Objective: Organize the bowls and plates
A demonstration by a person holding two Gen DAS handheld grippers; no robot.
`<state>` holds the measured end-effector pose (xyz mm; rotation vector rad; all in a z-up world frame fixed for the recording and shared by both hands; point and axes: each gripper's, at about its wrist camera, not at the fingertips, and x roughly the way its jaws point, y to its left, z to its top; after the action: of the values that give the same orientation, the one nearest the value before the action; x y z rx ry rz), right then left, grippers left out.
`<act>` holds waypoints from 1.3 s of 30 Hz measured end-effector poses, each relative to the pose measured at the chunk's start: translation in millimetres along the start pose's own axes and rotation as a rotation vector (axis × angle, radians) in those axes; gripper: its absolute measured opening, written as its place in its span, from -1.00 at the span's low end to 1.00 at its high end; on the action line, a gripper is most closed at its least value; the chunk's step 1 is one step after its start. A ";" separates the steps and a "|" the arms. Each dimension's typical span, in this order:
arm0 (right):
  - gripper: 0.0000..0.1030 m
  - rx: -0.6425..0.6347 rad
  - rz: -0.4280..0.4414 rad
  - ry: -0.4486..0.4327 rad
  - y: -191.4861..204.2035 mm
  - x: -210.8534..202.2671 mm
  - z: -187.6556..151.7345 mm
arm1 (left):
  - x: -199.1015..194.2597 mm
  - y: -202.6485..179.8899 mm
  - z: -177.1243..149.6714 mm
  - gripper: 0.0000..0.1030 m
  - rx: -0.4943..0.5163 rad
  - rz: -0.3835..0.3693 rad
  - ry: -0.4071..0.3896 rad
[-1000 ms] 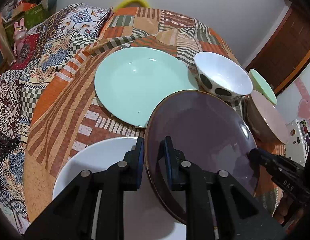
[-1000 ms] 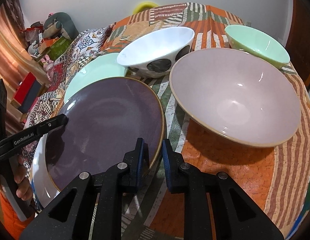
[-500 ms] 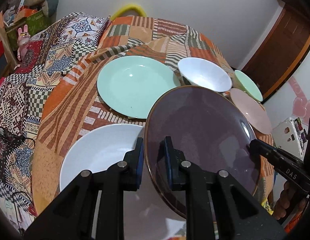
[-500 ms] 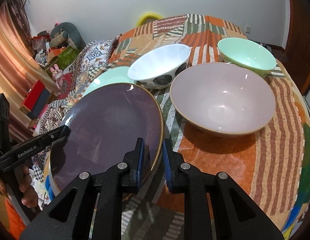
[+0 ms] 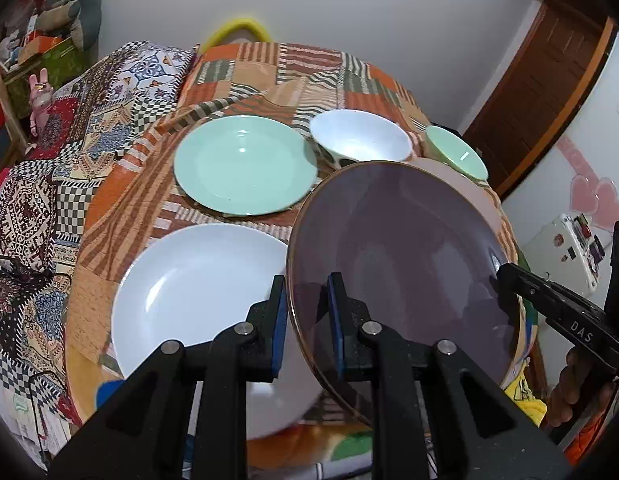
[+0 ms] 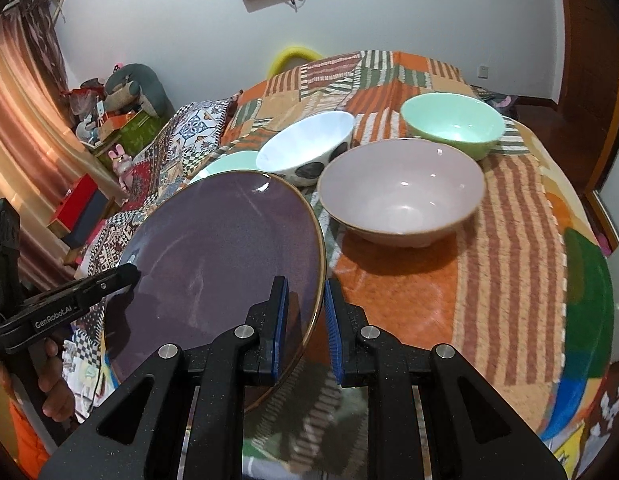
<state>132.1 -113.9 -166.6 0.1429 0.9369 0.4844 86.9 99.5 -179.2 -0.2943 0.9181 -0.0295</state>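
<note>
Left wrist: purple plate (image 5: 397,256) now lifted higher above the table (image 5: 109,208), rim clenched between both grippers' (image 5: 307,322) (image 6: 305,324) jaws.

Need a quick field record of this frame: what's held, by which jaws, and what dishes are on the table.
held item: dark purple round plate with a gold rim, tilted, lifted off the table
left gripper: jaws shut on the plate's near-left rim
right gripper: jaws shut on the opposite rim
plates on table: white round plate; mint green round plate
bowls on table: white bowl with black spots; pale pink bowl; mint green bowl
surface: patchwork striped orange tablecloth
stacking: none visible yet
</note>
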 end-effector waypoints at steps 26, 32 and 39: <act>-0.68 0.087 -0.082 0.063 -47.2 -11.1 -42.7 | 52.6 -39.3 -24.7 -0.62 0.086 -0.031 0.169; -0.68 0.109 -0.096 0.087 -56.5 -3.6 -45.3 | 73.3 -41.7 -26.4 -0.59 0.087 -0.039 0.221; -0.67 0.116 -0.107 0.101 -61.4 2.5 -45.9 | 83.6 -46.6 -26.4 -0.56 0.105 -0.038 0.233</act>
<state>117.2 -171.0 -215.5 0.1733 1.0670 0.3409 121.8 35.9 -247.0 -0.2139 1.1382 -0.1493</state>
